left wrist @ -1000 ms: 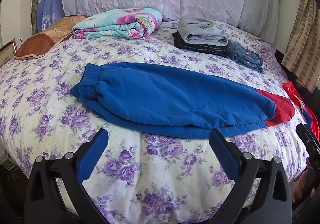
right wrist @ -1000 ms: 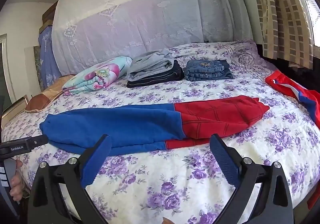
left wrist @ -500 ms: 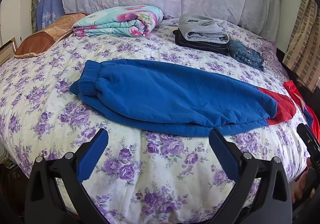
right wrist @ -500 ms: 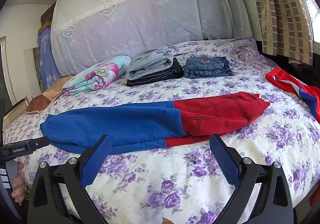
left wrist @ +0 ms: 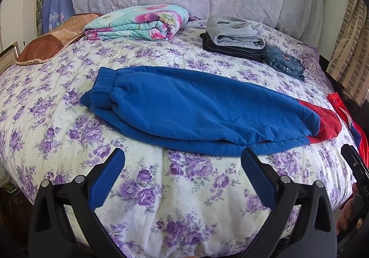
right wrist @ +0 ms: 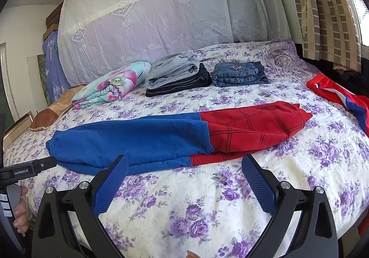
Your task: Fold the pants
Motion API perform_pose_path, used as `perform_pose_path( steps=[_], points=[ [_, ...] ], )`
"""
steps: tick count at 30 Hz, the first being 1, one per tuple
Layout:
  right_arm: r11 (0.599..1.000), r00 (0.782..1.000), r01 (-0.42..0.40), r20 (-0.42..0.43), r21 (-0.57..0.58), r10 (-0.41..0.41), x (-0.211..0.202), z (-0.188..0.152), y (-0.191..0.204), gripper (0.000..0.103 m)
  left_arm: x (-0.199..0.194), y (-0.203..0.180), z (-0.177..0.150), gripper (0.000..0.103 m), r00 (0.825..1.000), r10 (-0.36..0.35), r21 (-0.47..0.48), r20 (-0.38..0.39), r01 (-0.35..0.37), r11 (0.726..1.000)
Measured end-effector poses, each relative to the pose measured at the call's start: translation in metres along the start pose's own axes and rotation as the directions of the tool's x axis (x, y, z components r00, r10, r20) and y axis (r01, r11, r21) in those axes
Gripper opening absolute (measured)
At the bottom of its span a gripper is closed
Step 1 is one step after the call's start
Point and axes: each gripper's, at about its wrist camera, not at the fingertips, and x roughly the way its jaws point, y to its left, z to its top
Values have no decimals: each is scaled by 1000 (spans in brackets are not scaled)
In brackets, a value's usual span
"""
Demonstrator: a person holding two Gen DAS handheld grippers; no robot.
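Nearest the cameras, the left gripper [left wrist: 182, 165] and the right gripper [right wrist: 184, 170] both hang over the front edge of the bed [left wrist: 184, 200] with their blue fingers spread wide, holding nothing. Just beyond the fingertips the pants [right wrist: 161, 138] lie flat across the flowered bedspread, one leg laid on the other, blue cuffs to the left and the red waist end to the right. Nothing sits between the grippers and the pants. A red and blue garment [right wrist: 341, 99] hangs off the right edge. Farther back sit a folded floral blanket [left wrist: 138, 23], a grey and black clothes stack [right wrist: 177, 76] and folded jeans [right wrist: 239, 73], well apart from the pants. A lace cloth [right wrist: 161, 27] covers the headboard.
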Motion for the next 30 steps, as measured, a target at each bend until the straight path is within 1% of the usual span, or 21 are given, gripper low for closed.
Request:
perform_pose_path(
  steps=[30],
  points=[
    [1000,1000,0,-6,4,0,1,-1,-1,99,1,2,-2,98,1000,2,-3,-4,-2,1000]
  ],
)
